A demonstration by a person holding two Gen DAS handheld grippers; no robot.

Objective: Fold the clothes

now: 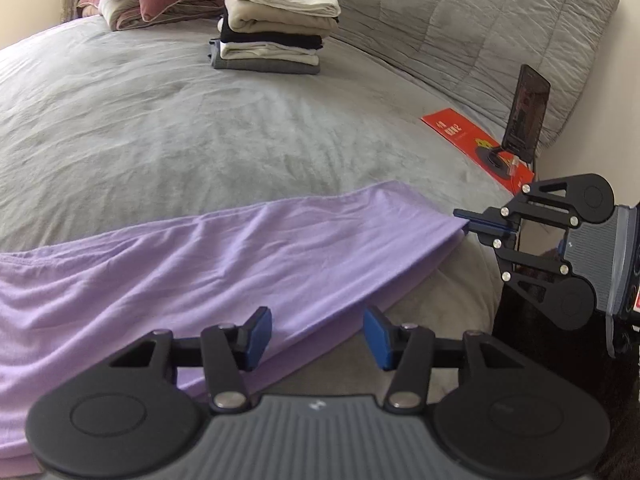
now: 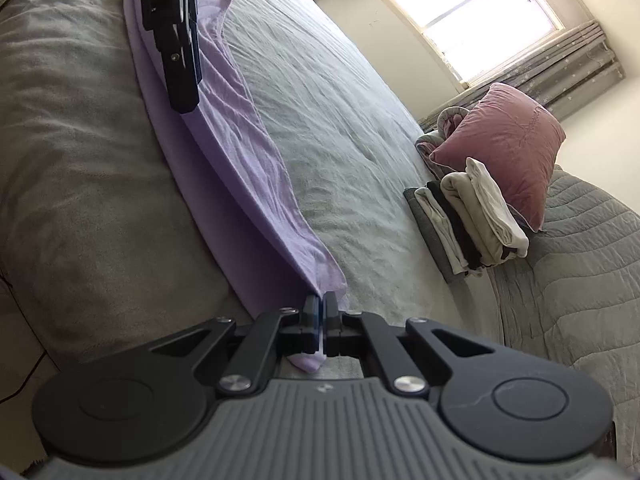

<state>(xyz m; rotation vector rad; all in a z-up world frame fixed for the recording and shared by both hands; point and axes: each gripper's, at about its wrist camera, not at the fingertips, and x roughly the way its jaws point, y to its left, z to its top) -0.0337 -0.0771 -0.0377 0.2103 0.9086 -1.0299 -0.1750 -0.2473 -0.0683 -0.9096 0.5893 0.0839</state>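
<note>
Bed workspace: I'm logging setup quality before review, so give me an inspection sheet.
Surface: grey bedspread, wrinkled.
Job's things: lilac garment along the near edge; folded stack at the far side.
Clutter: red box, phone on stand.
Grippers: left hand-held gripper open over the garment's edge; right hand-held gripper shut on its corner.
Cables: dark cable on the floor.
Surroundings: pink pillow, window.

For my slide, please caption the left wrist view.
Open left gripper over lilac garment; right gripper pinches its corner.
</note>
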